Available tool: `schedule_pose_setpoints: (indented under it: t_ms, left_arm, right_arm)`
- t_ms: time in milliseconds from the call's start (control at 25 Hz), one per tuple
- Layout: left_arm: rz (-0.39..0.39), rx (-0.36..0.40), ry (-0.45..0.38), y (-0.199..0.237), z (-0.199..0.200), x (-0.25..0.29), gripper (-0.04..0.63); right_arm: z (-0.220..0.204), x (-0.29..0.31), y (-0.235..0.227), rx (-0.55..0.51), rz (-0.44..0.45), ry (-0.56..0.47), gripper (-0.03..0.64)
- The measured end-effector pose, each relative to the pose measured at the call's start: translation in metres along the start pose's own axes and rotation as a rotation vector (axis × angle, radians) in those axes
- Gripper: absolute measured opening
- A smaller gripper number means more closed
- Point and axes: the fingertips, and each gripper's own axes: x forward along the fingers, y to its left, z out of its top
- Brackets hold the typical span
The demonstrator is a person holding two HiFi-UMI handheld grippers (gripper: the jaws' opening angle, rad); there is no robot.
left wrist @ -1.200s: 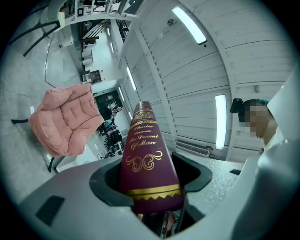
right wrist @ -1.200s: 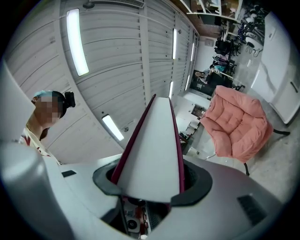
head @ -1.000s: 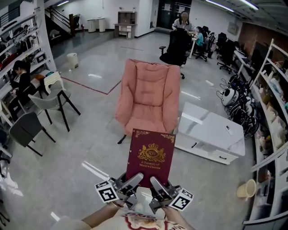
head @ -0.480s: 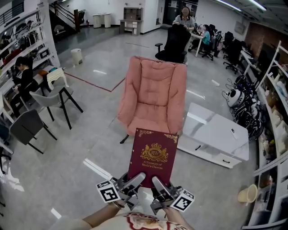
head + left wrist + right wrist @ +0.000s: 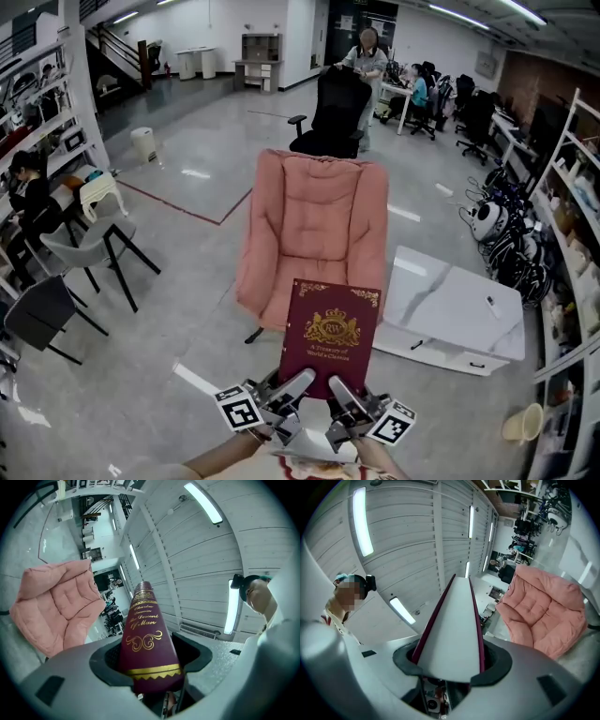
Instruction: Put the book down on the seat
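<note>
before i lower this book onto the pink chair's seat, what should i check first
1. Left tool gripping the book: ok, its jaws clamp the spine edge.
2. Right tool gripping the book: ok, its jaws clamp the page edge.
3. Seat of the pink armchair free: ok where it shows; its front is hidden behind the book.
4. Book above the seat: not ok, it looks short of the armchair.
5. Way ahead: ok, the white low table stands apart, off to the right.
</note>
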Motion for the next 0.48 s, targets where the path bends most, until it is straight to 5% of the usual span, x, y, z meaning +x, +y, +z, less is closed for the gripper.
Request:
schedule_pose_setpoints:
  t_ms: [480]
  left_arm:
    - [0.001, 0.019, 0.029, 0.101, 0.117, 0.11, 0.281]
  right_arm:
    - [0.082, 0.135, -0.101, 0.029, -0.009, -0.054, 0.225]
